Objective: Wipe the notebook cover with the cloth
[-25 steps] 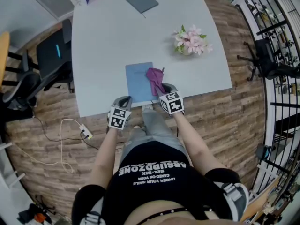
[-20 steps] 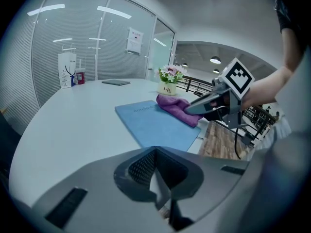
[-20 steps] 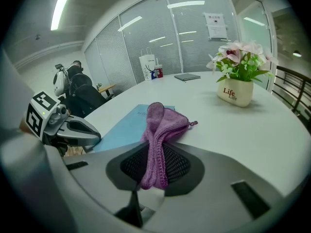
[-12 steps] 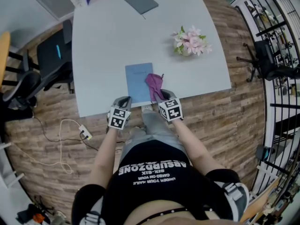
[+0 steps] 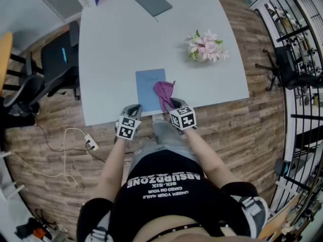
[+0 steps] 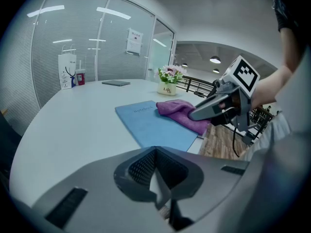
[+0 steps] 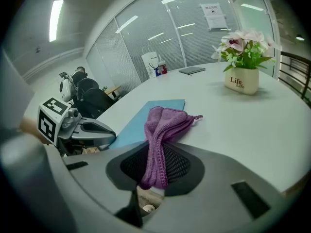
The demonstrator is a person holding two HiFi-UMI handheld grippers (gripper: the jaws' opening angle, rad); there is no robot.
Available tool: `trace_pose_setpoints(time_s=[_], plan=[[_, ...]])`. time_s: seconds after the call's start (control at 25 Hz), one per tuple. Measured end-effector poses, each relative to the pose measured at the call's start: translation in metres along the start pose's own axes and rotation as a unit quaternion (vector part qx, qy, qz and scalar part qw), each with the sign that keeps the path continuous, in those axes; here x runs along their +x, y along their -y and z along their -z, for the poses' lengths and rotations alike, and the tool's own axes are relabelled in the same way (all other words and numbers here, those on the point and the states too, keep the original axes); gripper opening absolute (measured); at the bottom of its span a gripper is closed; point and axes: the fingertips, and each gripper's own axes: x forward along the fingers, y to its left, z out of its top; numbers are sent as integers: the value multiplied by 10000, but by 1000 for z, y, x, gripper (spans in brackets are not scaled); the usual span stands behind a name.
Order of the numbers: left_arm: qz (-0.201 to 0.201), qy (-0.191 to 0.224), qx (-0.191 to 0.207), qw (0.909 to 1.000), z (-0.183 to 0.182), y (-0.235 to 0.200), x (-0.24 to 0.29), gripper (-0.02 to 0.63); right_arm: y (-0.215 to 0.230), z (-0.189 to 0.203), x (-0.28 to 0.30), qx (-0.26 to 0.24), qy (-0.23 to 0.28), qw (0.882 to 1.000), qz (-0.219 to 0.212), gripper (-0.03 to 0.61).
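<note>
The right tool (image 7: pixel 151 181) pinches one end of a purple knitted cloth (image 7: pixel 164 125), which runs up out of the closed jaws in a folded strip. The cloth's far end lies on the right side of a thin light-blue notebook (image 5: pixel 148 87), over its right edge. The notebook lies flat and closed on a large white surface (image 5: pixel 116 44), close to the near edge in front of the person, with the right tool reaching over that edge.

The left tool (image 6: pixel 159 191) has its jaws pressed together with nothing between them. It sits by the same near edge, just left of the notebook's near corner and apart from the cover.

Further out on the surface, a small white pot of pink flowers (image 5: pixel 206 45) stands to the right, well apart from the notebook. A flat grey rectangular item (image 5: pixel 153 2) lies at the far end. A black chair (image 5: pixel 58 59) stands on the wooden floor (image 5: pixel 257 120) to the left.
</note>
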Motion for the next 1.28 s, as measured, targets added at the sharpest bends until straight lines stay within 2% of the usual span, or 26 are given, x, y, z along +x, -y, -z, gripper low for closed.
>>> trace_pose_setpoints(time_s=[0.48,0.88,1.0,1.16,1.28], plan=[[47,-15,-39,10000,0,1,1,17,-29,-10,21,-14,-120,9981,-608,81],[33,30,-44,10000,-1,0,-1,15,-64,-20,46,-320,-296,9936,-1038,81],[42,352,-497,9981,-6,-9,-6,15,-73,-22,51,-388,-328,9921,-1144,81],[401,1043,-1501,9823,-16,-26,-21,15,-88,-24,59,-547,-380,9897,-1266,81],[558,1185,-1689,9769,-19,-28,-26,17,-100,-24,62,-705,-438,9869,-1382,81]])
